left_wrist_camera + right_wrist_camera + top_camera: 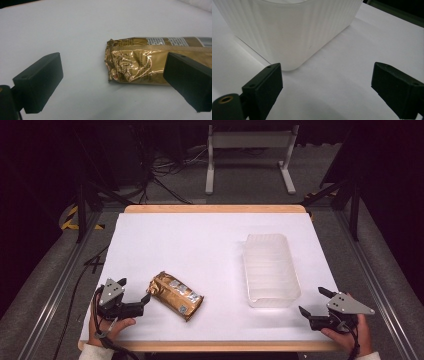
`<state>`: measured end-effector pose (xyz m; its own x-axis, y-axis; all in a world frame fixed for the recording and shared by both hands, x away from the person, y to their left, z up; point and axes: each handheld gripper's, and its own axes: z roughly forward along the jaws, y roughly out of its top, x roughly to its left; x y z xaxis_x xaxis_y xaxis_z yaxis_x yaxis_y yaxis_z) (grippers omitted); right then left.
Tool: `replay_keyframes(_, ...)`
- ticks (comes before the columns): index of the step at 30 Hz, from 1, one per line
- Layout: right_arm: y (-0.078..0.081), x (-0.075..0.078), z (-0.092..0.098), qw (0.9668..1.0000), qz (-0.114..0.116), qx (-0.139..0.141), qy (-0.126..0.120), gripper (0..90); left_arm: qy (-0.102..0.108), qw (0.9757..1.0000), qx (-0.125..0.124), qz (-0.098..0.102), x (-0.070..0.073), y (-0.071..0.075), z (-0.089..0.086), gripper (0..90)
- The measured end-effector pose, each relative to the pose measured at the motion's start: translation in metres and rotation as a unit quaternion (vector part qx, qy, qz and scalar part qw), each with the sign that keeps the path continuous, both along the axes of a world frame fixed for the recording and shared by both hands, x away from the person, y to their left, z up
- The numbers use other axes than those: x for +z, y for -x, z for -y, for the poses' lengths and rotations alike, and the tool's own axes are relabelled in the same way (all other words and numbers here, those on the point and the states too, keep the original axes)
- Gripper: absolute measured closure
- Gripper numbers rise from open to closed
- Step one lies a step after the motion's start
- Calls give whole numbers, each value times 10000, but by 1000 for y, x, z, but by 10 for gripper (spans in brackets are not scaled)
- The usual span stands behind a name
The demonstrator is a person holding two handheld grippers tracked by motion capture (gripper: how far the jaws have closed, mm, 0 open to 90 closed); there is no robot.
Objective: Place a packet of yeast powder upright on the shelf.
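My left tongs (134,296) sit low on the worktop (200,245), jaws apart, lined up on the crimped end of the gold foil packet (175,295), probably ready to pinch it. Further right, the ribbed translucent tub (270,270) stands seemingly empty. My right tongs (314,303) wait spread beside its near corner.

A white stand (250,140) (cables (167,167) beside it) beyond the table (200,235).
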<state>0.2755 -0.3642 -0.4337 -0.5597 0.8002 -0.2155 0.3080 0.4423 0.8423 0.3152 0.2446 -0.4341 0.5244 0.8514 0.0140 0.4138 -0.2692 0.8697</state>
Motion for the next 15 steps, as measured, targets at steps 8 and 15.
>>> replay_keyframes(8, 1, 0, 0, 10000, -16, -3, 2, 108, 89, 9999, -68, -11, -1, -1, -1, 37)
replay_keyframes(15, 1, 1, -1, 10000, 1, 7, -4, 108, 139, 9998, -34, -107, -3, -3, -3, 43)
